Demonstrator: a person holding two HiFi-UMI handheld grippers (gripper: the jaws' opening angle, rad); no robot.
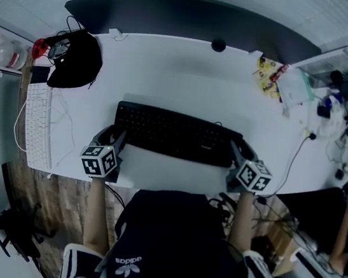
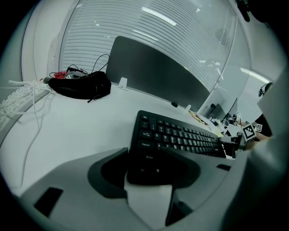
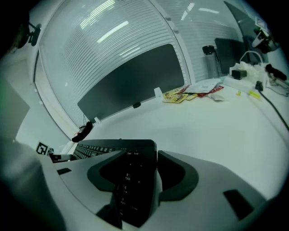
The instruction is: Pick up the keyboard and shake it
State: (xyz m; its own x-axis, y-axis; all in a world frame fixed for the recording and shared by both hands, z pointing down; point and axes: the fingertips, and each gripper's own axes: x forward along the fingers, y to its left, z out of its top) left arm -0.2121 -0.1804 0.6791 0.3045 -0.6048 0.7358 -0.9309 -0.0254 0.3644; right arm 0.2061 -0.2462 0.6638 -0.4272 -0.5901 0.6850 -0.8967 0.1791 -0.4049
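The left claw is wide open. The near left corner of the black keyboard sits in the gap between its jaws. The jaws do not look like they squeeze it yet. The right claw is wide open too. The right end of the keyboard, the part with the number keys, is in its gap.

The keyboard lies flat on the white tabletop, close to the person. Its long side runs from left to right, so there is one claw at each short end. Both claws are just as near to it.

I think the next step is to shut both claws on the ends and then lift. Both sides should go up together so it does not tip.

Far to the left lie a white keyboard and a black bag, well apart from the black keyboard.
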